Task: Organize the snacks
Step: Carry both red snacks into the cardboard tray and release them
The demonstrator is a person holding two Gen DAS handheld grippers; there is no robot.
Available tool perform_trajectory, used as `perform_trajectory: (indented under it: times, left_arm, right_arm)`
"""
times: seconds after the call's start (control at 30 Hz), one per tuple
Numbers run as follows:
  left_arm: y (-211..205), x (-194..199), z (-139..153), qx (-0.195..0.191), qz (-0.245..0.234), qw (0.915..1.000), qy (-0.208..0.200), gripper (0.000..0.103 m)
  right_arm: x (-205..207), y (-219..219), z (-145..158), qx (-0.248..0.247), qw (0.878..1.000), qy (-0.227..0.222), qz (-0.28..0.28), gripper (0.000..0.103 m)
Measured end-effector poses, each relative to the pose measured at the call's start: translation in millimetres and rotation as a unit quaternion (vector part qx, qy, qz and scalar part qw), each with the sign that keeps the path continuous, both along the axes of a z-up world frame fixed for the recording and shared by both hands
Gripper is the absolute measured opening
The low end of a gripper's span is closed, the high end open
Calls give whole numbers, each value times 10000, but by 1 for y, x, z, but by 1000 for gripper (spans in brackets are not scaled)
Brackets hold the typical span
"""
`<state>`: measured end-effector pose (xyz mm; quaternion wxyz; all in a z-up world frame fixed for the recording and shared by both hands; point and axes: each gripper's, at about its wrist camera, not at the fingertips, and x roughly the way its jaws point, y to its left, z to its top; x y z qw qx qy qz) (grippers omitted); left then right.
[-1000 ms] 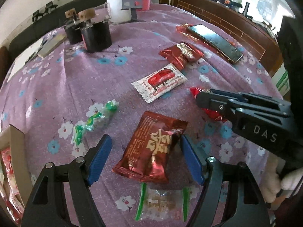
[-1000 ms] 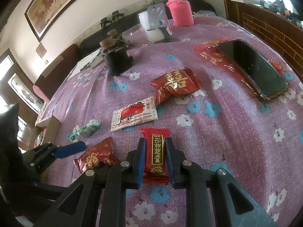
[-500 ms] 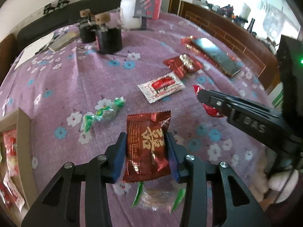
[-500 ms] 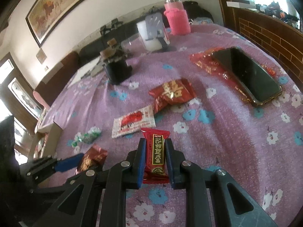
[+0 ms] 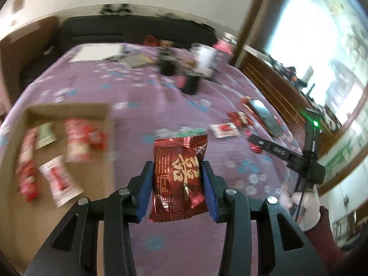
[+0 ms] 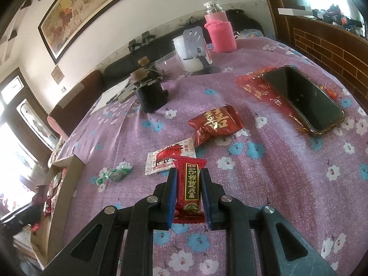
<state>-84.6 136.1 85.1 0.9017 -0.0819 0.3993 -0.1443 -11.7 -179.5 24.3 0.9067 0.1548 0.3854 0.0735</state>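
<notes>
My left gripper (image 5: 177, 174) is shut on a dark red snack packet (image 5: 180, 177) and holds it above the purple flowered cloth, to the right of a cardboard box (image 5: 69, 110) with several snacks in it. My right gripper (image 6: 188, 179) is shut on a narrow red snack bar (image 6: 189, 188) above the cloth. On the cloth ahead of it lie a white-and-red sachet (image 6: 170, 158), a red packet with a gold character (image 6: 216, 122) and a green-wrapped candy (image 6: 115, 173). The box (image 6: 69, 179) shows at the left in the right wrist view.
A phone (image 6: 303, 99) lies on a red wrapper at the right. A black jar (image 6: 150, 92), a white cup with a phone stand (image 6: 193, 50) and a pink bottle (image 6: 218, 32) stand at the back. The right gripper's arm (image 5: 287, 156) reaches in from the right.
My left gripper closed on the dark red packet, lifted it and swung left toward the box. My right gripper rose a little with the bar still in it.
</notes>
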Motion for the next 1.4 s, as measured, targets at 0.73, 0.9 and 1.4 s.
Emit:
perform_trajectory:
  times: [0.73, 0.9, 1.4]
  left_arm:
    - [170, -37, -51, -87, 1732, 9824, 699, 39]
    - [177, -28, -58, 55, 1734, 9811, 863, 39]
    - [195, -18, -57, 24, 1867, 9784, 884, 40]
  right_arm:
    - [-38, 186, 44, -221, 9811, -210, 1910, 20]
    - [-45, 261, 38, -269, 9646, 9, 2623, 20]
    - [-48, 370, -1, -841, 9356, 525, 3387, 20]
